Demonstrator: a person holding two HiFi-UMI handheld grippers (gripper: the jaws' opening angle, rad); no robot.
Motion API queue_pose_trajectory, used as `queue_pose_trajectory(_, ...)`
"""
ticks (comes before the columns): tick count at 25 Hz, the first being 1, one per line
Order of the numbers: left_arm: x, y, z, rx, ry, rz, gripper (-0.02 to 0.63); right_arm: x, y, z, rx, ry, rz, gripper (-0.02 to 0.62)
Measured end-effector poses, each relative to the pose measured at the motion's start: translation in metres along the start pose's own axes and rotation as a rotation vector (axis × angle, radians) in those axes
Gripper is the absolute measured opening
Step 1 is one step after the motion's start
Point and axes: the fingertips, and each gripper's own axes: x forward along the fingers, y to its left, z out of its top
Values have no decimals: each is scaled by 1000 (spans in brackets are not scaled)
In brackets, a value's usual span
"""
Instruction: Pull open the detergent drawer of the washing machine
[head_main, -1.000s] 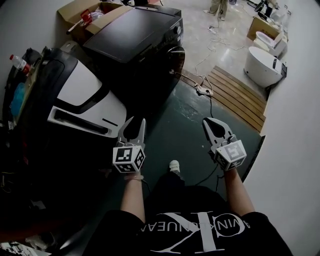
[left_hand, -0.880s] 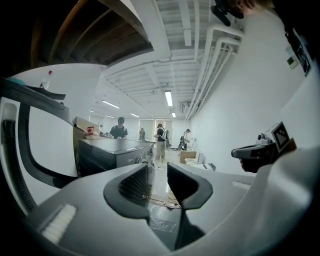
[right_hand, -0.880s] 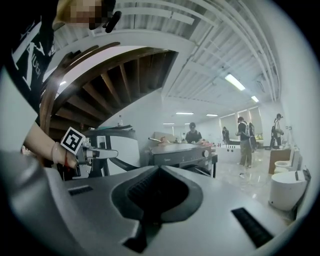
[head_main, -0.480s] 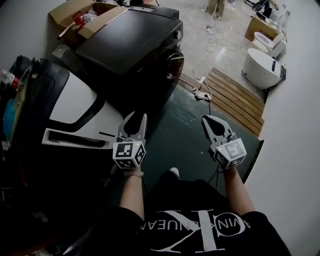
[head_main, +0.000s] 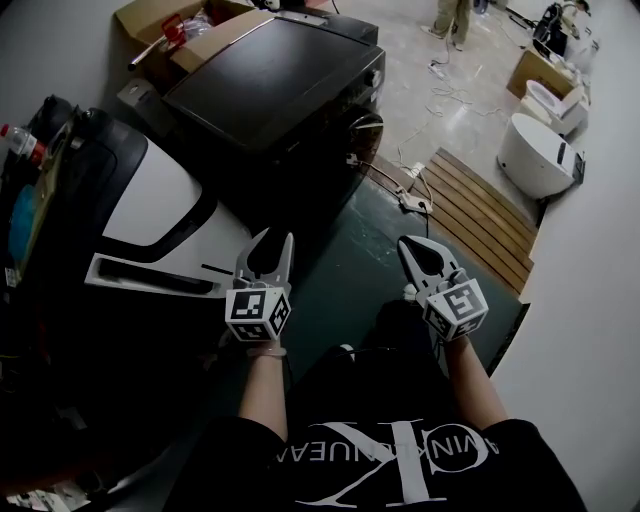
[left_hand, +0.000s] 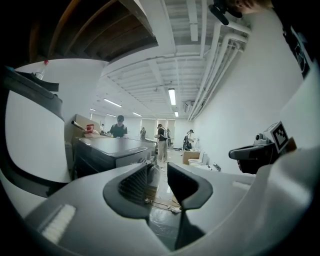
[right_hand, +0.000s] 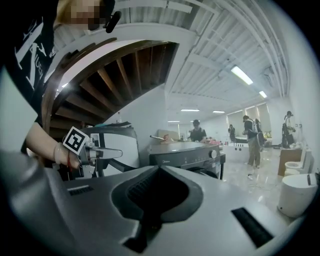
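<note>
Head view: I am walking toward the dark washing machine (head_main: 270, 80) at the upper middle of the frame. A leg (head_main: 400, 325) now swings forward beneath my right gripper (head_main: 408, 244), where a second ago there was floor, and both grippers have drifted along with me. My left gripper (head_main: 272, 242) keeps its jaws spread as before, with only air between them. The right's jaws are pressed together on nothing. The detergent drawer should lie in the control strip (right_hand: 185, 158) along the machine's front, mid-frame in the right gripper view, left of the knob (right_hand: 212, 153), but I cannot pick out its outline. I judge this is only the approach. The pull has not begun, and the panel is well apart from both grippers.
</note>
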Motion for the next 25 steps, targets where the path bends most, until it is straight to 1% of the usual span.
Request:
queue_pose_trajectory(3, 4, 7, 2, 0, -1, 63, 127, 20, -7, 2, -32, -5, 80, 12)
queue_pose_trajectory(7, 17, 19, 12, -6, -15, 169, 127, 57, -20, 13, -63, -12, 219, 12)
queue_pose_trajectory(11, 36, 18, 24, -21, -21, 238, 127, 84, -39, 22, -102, -5, 321, 12)
queue_pose_trajectory(15, 51, 13, 24, -29, -25, 306, 127, 105, -56, 22, -120, 6, 392, 12)
queue_pose_trajectory(18, 60, 7, 21, -32, -11, 339, 127, 115, -64, 21, -117, 17, 444, 12)
queue_pose_trajectory(25, 70, -1, 17, -67, 2, 442, 127, 133, -85, 18, -126, 30, 552, 12)
